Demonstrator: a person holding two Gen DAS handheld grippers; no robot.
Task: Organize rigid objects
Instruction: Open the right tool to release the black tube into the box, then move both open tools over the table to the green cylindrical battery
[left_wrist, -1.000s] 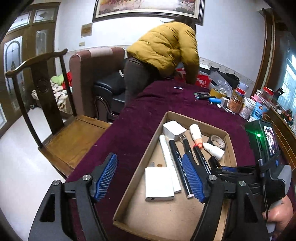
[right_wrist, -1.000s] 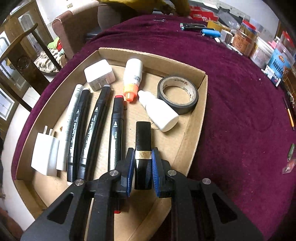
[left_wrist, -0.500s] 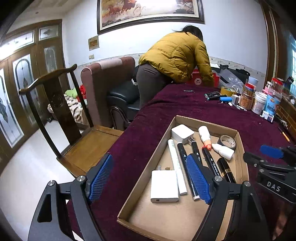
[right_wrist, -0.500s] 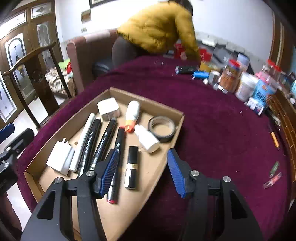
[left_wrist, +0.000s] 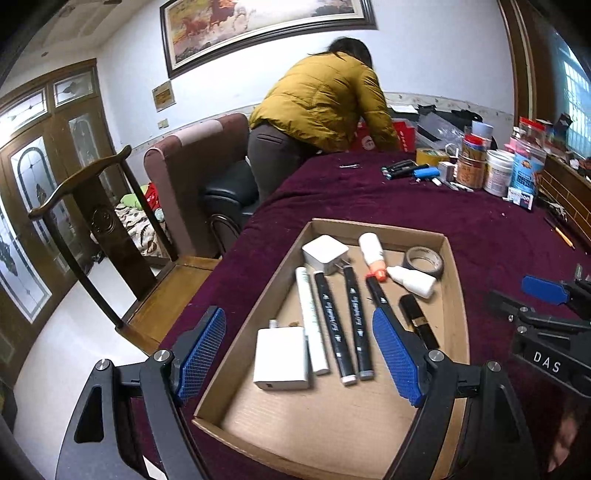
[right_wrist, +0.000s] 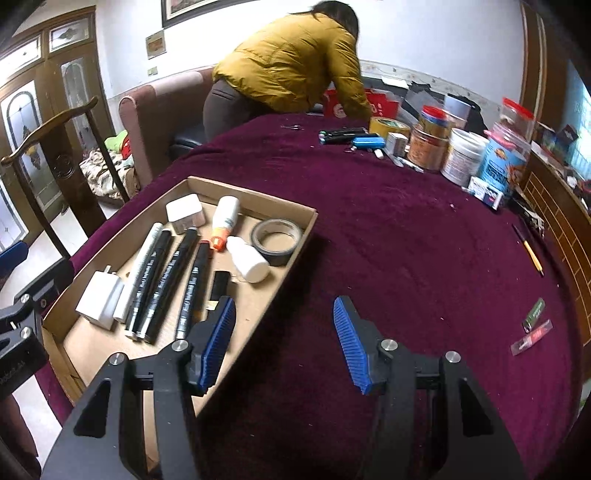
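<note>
A shallow cardboard tray (left_wrist: 455, 295) (right_wrist: 255, 199) lies on the purple tablecloth. In it are black markers (left_wrist: 332, 325) (right_wrist: 162, 280), two white chargers (left_wrist: 282, 360) (right_wrist: 99, 304), glue bottles (left_wrist: 410, 278) (right_wrist: 247, 258) and a tape roll (left_wrist: 424, 262) (right_wrist: 277, 240). A black tube with a gold band (left_wrist: 417, 317) (right_wrist: 221, 284) lies free beside the markers. My left gripper (left_wrist: 299, 332) hangs open over the tray's near left part. My right gripper (right_wrist: 284, 306) stands open and empty above the tray's right edge and the cloth.
A person in a yellow jacket (left_wrist: 325, 99) (right_wrist: 291, 62) bends over the table's far end. Jars and tubs (right_wrist: 461, 155) crowd the far right, with loose markers (right_wrist: 347, 134) nearby. A pencil (right_wrist: 530, 253) and small packets (right_wrist: 533, 328) lie right. A wooden chair (left_wrist: 110, 229) stands left.
My right gripper has let go of the black tube, opened, and drawn back up and to the right. The left gripper pulled back a little and rolled.
</note>
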